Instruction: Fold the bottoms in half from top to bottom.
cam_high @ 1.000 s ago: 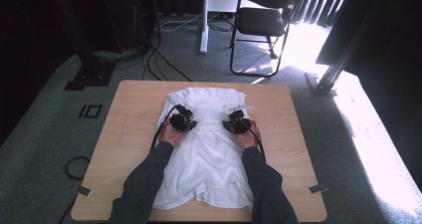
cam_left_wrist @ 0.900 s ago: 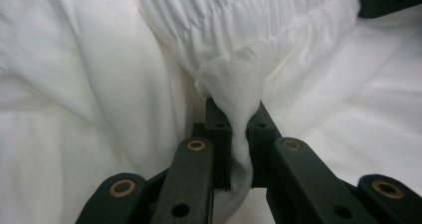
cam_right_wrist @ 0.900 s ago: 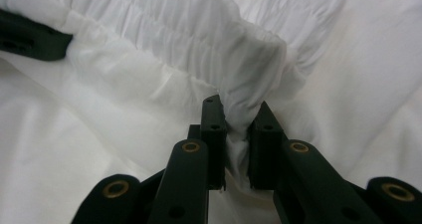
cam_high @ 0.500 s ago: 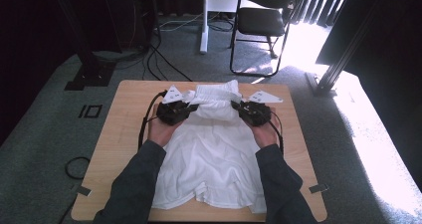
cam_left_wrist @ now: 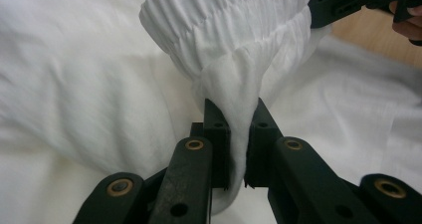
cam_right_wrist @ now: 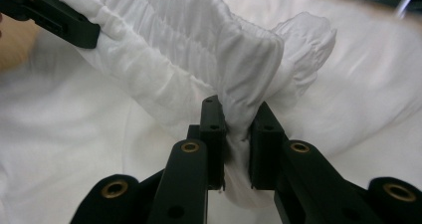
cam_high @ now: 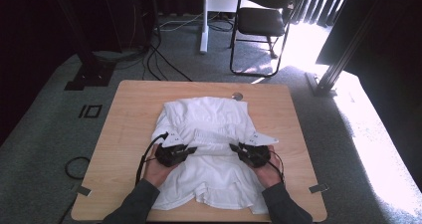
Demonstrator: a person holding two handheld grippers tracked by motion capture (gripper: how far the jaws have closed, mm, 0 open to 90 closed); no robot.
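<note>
The white garment [cam_high: 209,149] lies spread across the middle of the bench [cam_high: 129,114], its gathered elastic band [cam_left_wrist: 234,25] folded toward six o'clock. At eight o'clock the left hand-held gripper [cam_left_wrist: 238,134] pinches one end of that band; at four o'clock the right hand-held gripper [cam_right_wrist: 238,134] clamps the other end. A chair [cam_high: 263,20] stands beyond at twelve.
</note>
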